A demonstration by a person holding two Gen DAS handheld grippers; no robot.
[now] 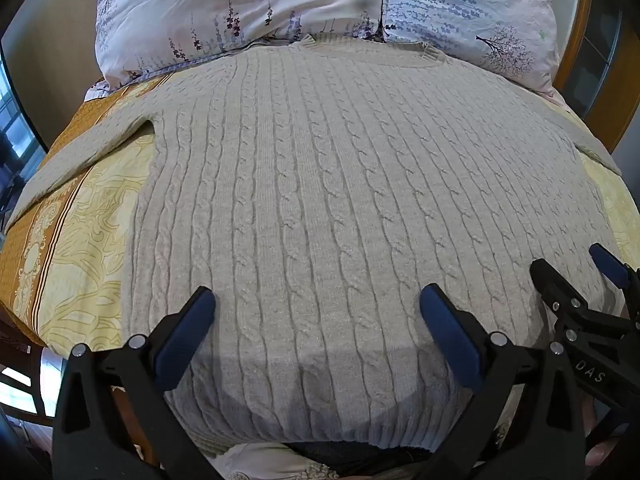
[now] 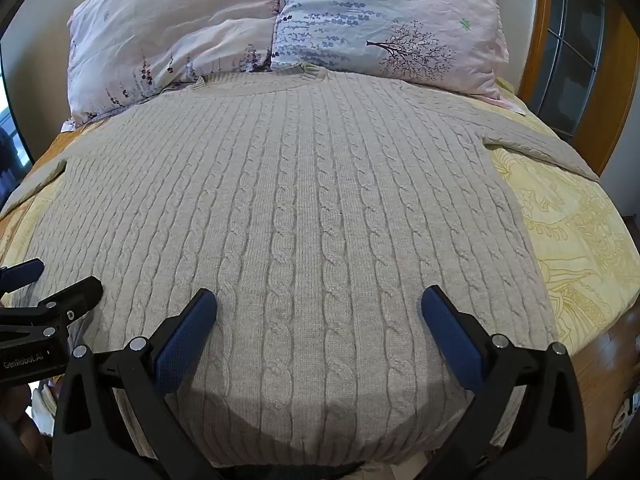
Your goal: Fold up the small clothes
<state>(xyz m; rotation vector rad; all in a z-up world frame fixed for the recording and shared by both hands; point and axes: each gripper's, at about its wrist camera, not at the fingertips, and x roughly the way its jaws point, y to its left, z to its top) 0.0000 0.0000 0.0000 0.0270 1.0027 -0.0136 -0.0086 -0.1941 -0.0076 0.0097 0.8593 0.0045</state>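
Wide-open blue-padded fingers of the left gripper [image 1: 316,300] hover over the near hem of the beige cable-knit sweater [image 1: 320,184], which lies flat on the yellow patterned bedspread [image 1: 88,248]; a shallow pinch could catch one layer only.

Right gripper [image 2: 318,300] is open too, holding nothing, with the hem between its fingers; uneven lifting might skew the fold.

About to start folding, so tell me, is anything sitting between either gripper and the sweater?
Nothing visible does. The sweater lies spread flat on the bed, bare on top, and the open left gripper and open right gripper hover directly over its hem end.
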